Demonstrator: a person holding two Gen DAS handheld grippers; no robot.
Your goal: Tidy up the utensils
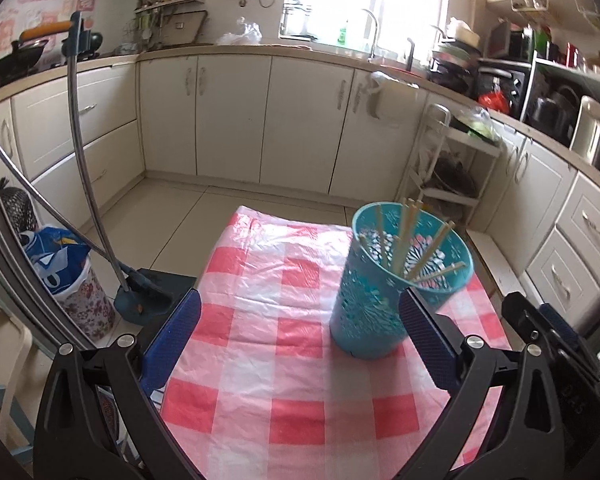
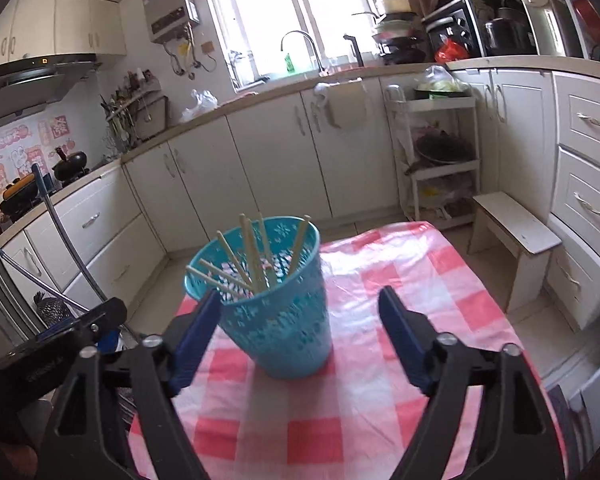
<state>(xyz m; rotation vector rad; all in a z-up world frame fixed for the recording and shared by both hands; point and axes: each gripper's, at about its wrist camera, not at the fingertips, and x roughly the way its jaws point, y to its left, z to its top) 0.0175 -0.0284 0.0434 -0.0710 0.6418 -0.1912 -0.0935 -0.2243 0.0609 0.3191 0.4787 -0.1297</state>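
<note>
Chopsticks (image 2: 256, 256) all in teal basket (image 2: 278, 320), upright on checked cloth (image 2: 380, 400). Right gripper (image 2: 300, 336) spread wide, empty, basket between fingers untouched. Left gripper (image 1: 300, 340) likewise spread, empty. You withdraw straight back; avoid clipping rim, basket likely tips easily.

one teal basket (image 2: 274, 308) holding about seven chopsticks (image 2: 251, 256).

I see cream cabinets (image 1: 232, 116) along the walls; bright window (image 2: 260, 12) over the sink tap (image 2: 300, 46); pale tiled floor (image 1: 172, 216); white rack (image 2: 440, 152); low stool (image 2: 512, 236); checked tablecloth (image 1: 268, 320); daylight
</note>
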